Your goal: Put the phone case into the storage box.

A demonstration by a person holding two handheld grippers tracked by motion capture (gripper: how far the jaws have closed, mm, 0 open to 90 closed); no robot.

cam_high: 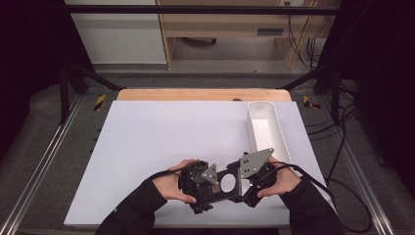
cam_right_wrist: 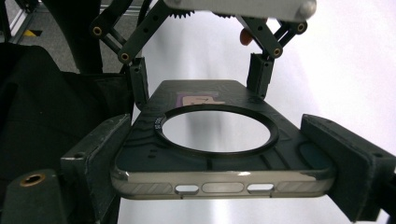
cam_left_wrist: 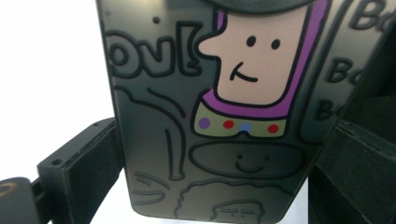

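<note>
A dark phone case point(cam_high: 224, 185) with a round ring opening and a cartoon print is held just above the white table near its front edge. My left gripper point(cam_high: 211, 188) is shut on one end of it, my right gripper point(cam_high: 241, 184) on the other. In the left gripper view the case point(cam_left_wrist: 210, 116) shows a purple-outlined cartoon figure, with the left gripper point(cam_left_wrist: 215, 186) clamping its sides. The right gripper view has the case point(cam_right_wrist: 224, 175) lying flat between the right gripper point(cam_right_wrist: 217, 186) jaws, and the left gripper point(cam_right_wrist: 200, 81) grips its far end.
A long white tray point(cam_high: 250, 127) lies along the right side of the white table sheet point(cam_high: 156, 142), just beyond my right hand. A wooden table edge point(cam_high: 195, 94) runs along the back, and metal frame rails flank both sides.
</note>
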